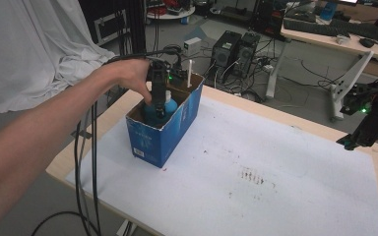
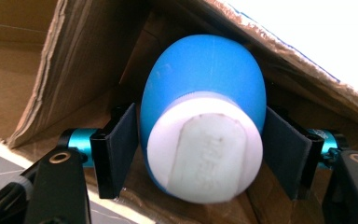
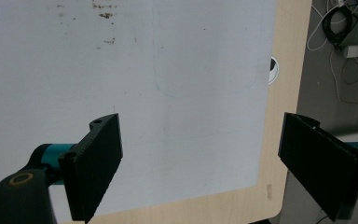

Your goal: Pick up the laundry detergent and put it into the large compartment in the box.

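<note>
A blue bottle (image 2: pixel 204 88) with a white cap (image 2: pixel 205 149) stands inside an open-topped blue cardboard box (image 1: pixel 165 130) at the table's left side. My left gripper (image 2: pixel 200 151) reaches down into the box, its black pads (image 2: pixel 121 144) pressed on both sides of the bottle just under the cap. In the high view the left gripper (image 1: pixel 158 105) sits over the bottle (image 1: pixel 152 114). My right gripper (image 1: pixel 354 142) hangs open above the table's right edge. In its own view the right gripper (image 3: pixel 200 163) holds nothing, with its jaws wide apart.
A white mat (image 1: pixel 256 162) with dark specks covers the wooden table (image 1: pixel 295 115). A white stick (image 1: pixel 189 73) stands at the box's far end. Black cables (image 1: pixel 86 162) hang off the left edge. Beyond the table are computers (image 1: pixel 236 49) and another desk (image 1: pixel 325 37).
</note>
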Available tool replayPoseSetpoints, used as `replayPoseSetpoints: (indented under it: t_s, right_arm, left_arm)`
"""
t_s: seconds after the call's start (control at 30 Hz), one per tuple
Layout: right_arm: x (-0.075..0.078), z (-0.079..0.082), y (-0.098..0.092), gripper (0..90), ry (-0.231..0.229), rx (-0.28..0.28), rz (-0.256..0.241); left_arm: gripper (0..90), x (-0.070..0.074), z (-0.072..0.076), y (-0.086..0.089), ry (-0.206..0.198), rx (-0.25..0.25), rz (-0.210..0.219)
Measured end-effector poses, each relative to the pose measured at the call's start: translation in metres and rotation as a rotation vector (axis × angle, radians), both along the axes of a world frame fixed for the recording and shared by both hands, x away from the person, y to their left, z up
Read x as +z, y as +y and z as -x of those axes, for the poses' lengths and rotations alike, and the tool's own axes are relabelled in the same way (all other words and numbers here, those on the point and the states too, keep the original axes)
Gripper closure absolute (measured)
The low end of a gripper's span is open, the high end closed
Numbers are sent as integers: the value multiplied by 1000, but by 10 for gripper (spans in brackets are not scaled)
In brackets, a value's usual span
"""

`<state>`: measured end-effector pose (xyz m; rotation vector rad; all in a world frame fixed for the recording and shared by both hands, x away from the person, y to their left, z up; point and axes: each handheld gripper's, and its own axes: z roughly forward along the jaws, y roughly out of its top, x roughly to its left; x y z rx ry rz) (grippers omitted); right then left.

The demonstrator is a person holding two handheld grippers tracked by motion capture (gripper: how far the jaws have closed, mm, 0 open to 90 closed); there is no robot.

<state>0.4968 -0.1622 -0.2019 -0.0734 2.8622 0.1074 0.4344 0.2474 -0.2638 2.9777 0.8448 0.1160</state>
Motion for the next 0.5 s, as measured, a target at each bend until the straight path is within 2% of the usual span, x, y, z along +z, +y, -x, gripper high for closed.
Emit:
replayPoseSetpoints:
  t_s: [0.3, 0.37, 0.5]
  right_arm:
    - [0, 1, -1, 128, 0, 1, 0]
    - [1, 1, -1, 128, 0, 2, 2]
    - [0, 1, -2, 128, 1, -1, 4]
  left_arm:
    - [275, 6, 1, -1, -5, 1, -2]
    - [275, 8, 1, -2, -3, 4, 10]
    - [267, 12, 2, -5, -2, -3, 1]
